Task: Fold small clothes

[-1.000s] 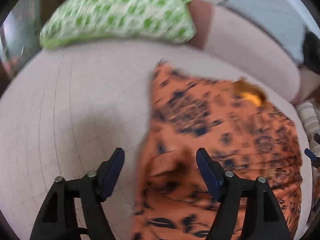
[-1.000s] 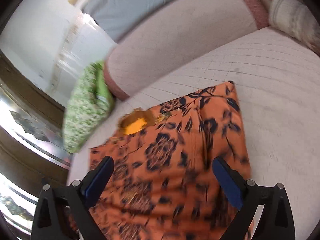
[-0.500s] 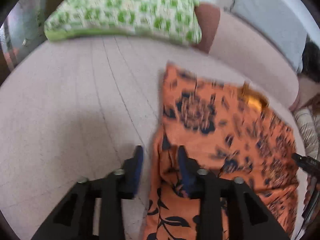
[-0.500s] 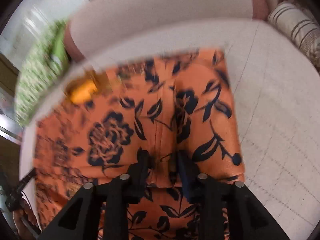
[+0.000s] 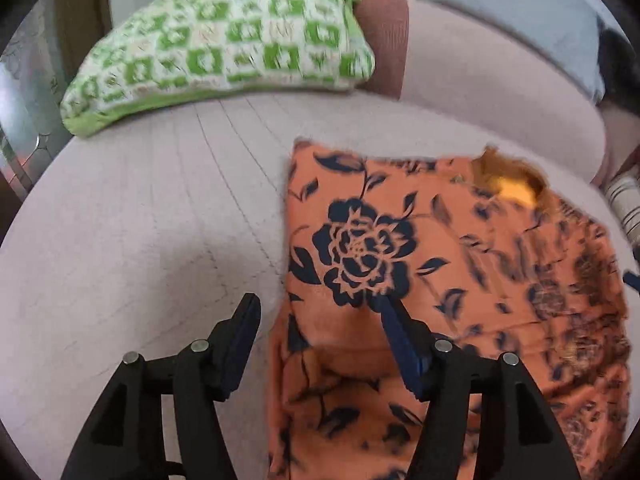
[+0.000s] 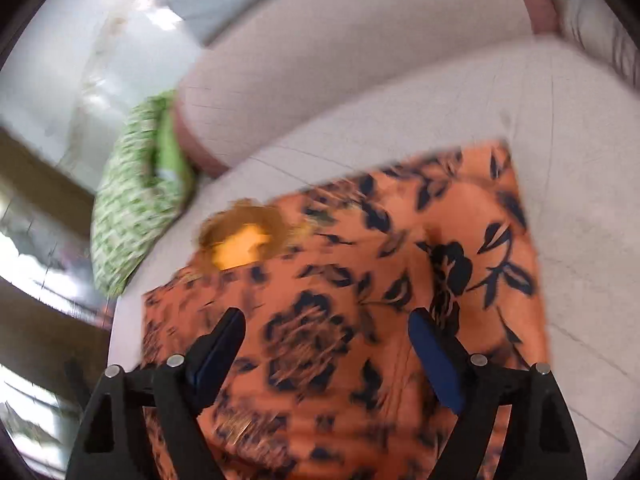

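My left gripper (image 5: 318, 320) has its jaws spread wide, nothing between them but air and cloth below. One finger sits over bare sofa seat (image 5: 140, 220), the other over the orange garment (image 5: 420, 280), so I'm straddling its left edge. The garment is orange w/ dark navy flowers and leaves, lying flat on the pale pink seat, filling the view from center out to 3 and down to 6 o'clock. A fold ridge runs across it just ahead of my fingertips. At approx 1 o'clock its neck opening shows a yellow inner patch (image 5: 514, 192).

Green-and-white checked cushion (image 5: 224, 40) lies at 11 o'clock, well apart from the garment, resting against the sofa back (image 5: 480, 80). Striped cushion (image 5: 626, 208) peeks in at 3 o'clock.

My right gripper (image 6: 324, 326) is also spread wide, both fingers over the garment (image 6: 400, 280), gripping nothing. In this view the cloth fills center to 6 o'clock; yellow patch (image 6: 244, 246) at 10 o'clock, green cushion (image 6: 132, 208) further out at 9–10. Bare seat (image 6: 580, 200) at 3 o'clock. View is blurry, so can't tell if the pads touch the fabric.
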The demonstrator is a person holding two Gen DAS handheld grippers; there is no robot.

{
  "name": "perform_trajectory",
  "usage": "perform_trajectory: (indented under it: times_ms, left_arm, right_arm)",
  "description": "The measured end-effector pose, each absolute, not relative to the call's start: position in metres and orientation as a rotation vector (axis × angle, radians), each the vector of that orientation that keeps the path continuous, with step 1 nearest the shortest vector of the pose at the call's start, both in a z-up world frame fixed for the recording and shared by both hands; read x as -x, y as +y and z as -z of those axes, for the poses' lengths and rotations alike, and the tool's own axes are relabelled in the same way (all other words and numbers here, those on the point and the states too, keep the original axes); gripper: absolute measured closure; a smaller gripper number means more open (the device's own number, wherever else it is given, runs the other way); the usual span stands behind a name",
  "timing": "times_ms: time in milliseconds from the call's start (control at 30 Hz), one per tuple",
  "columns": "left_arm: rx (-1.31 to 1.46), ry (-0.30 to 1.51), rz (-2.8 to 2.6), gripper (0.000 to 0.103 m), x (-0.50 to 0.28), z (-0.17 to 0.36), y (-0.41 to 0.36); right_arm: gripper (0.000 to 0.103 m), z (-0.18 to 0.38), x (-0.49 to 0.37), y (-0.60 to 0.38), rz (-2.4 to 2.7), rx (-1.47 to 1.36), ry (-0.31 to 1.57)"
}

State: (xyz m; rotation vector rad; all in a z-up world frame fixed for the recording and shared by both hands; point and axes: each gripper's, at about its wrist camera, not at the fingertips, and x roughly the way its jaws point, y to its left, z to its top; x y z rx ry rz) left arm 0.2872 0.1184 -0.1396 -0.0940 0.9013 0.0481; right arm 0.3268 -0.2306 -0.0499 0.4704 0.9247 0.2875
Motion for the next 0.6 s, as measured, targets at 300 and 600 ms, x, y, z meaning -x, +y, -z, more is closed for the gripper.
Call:
perform_trajectory:
  times_ms: [300, 600]
  left_arm:
    - [0.172, 0.928, 0.034, 0.026, -0.120, 0.121, 0.146]
    - [0.216, 1.062, 0.062, 0.026, -0.036, 0.169, 0.140]
  right_arm:
    - [0.017, 0.057, -0.142, -0.314, -0.228, -0.391, 1.094]
    - [0.017, 0.100, -0.057, -0.327, -0.254, -0.490, 1.178]
